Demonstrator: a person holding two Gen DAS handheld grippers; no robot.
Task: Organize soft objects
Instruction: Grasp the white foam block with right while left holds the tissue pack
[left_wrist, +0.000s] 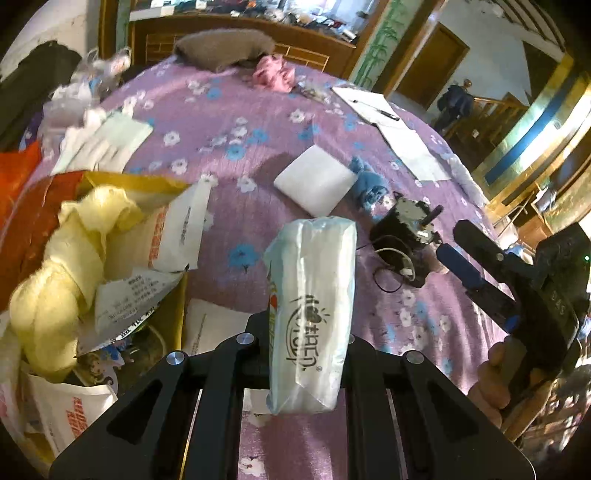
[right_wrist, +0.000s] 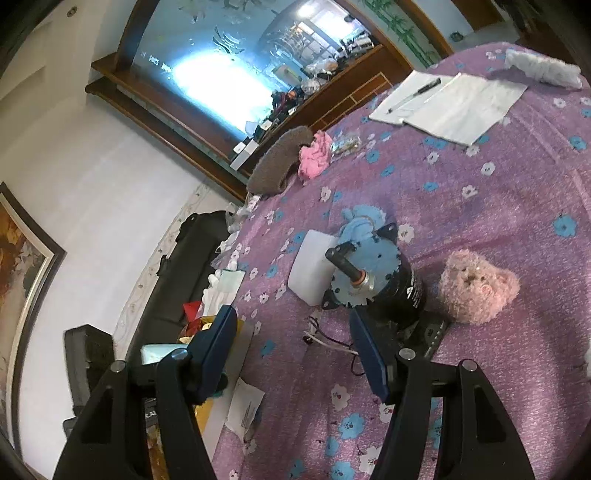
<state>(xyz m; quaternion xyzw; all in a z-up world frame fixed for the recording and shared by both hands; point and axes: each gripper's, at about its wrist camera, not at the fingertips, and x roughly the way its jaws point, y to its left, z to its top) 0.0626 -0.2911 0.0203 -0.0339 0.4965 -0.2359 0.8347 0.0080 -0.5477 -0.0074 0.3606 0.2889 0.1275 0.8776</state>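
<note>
Yellow box (left_wrist: 173, 295) holds cream cloth (left_wrist: 66, 266) and printed bags (left_wrist: 177, 229).

One camera sits on the left gripper (left_wrist: 306, 347) and looks steeply down along its fingers at the purple flowered cloth (left_wrist: 229, 122), close up. Far off it sees a wooden cabinet (left_wrist: 229, 33) and a doorway on the right.

The other camera sits on the right gripper (right_wrist: 295, 354). It looks more level and is tipped sideways, so the wall and a big mirror (right_wrist: 207, 74) fill its left part.

Both cameras see the same middle patch: the white foam pad (left_wrist: 316, 184) (right_wrist: 310, 269), the black motor (left_wrist: 402, 232) (right_wrist: 373, 273), the blue cloth toy (left_wrist: 365, 184) (right_wrist: 360, 221), the papers (left_wrist: 399, 136) (right_wrist: 450, 107) and the pink cloth (left_wrist: 273, 74) (right_wrist: 314, 155).
</note>
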